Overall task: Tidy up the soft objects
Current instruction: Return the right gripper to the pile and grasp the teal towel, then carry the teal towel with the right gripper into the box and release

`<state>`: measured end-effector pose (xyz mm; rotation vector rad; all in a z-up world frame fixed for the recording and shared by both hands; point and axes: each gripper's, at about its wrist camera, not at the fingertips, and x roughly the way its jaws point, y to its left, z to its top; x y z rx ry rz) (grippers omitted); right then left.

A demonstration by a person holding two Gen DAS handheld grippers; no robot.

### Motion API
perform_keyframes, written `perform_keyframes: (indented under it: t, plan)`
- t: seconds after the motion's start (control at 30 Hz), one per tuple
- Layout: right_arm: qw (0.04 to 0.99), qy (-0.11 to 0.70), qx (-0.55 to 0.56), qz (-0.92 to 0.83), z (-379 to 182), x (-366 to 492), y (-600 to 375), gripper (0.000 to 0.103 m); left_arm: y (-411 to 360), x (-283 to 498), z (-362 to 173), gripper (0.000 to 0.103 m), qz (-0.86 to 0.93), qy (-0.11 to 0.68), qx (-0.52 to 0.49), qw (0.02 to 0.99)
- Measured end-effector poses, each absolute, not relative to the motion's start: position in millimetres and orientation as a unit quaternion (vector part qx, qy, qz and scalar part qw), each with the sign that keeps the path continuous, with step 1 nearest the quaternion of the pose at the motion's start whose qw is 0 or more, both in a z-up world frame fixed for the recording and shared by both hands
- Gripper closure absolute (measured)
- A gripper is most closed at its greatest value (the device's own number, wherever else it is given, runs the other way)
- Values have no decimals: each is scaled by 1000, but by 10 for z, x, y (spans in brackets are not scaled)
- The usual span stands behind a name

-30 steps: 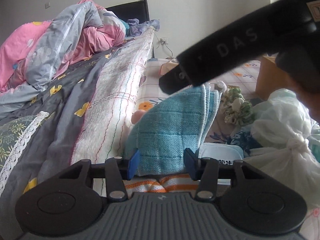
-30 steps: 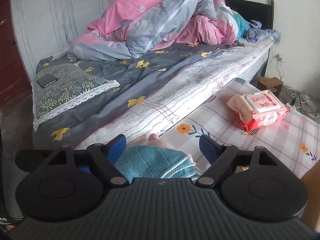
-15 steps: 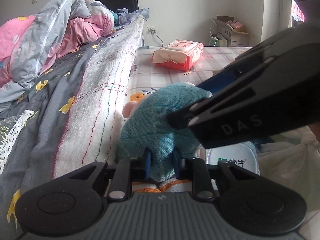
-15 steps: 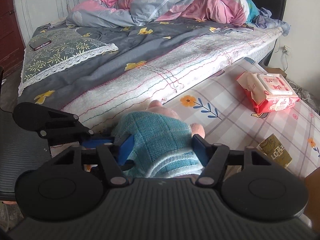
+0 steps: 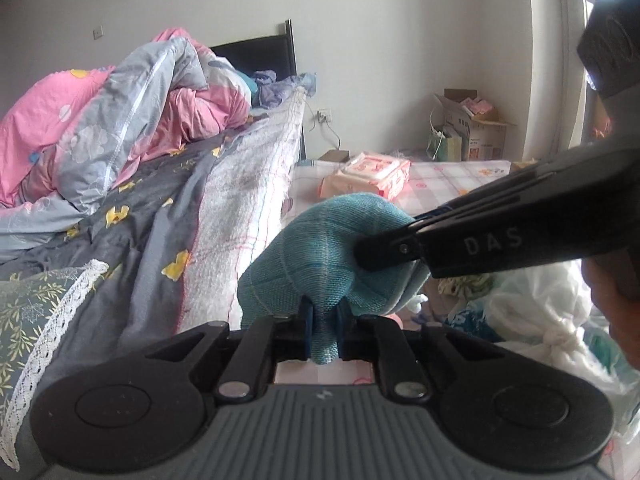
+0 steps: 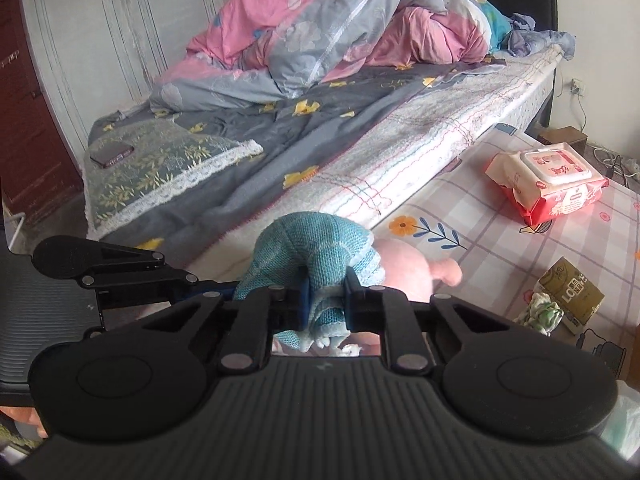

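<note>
— Where was the left gripper (image 5: pixel 324 330)?

— Low in the middle of its own view, pointing downward, its jaws closing, the blue pads pressing a fold of teal cloth (image 5: pixel 320 256) between them.

— And the right gripper (image 6: pixel 325 306)?

— Low and central in its own view, jaws closing on the same cloth. In the left view it reached in from the right edge, tips at mid-frame on the cloth's top.

— Any hand visible?

— Part of the person's hand (image 5: pixel 612 300) showed at the right edge, behind that gripper.
</note>
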<state>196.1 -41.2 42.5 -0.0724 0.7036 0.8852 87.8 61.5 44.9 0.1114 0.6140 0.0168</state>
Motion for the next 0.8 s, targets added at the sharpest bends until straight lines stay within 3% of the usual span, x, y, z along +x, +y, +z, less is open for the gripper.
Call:
perform_keyframes:
  t: [0.37, 0.57, 0.8]
  plan:
    - [880, 275, 114, 369, 950, 1676, -1542, 89, -158, 832, 1040, 92, -96, 213, 75, 969]
    - [907, 259, 148, 298, 990, 1526, -2469, 89, -879, 1043, 1061, 91, -191, 213, 79, 955]
    - [934, 288, 123, 169, 816, 1442, -3601, 89, -1972, 1470, 737, 91, -295, 266, 67, 915]
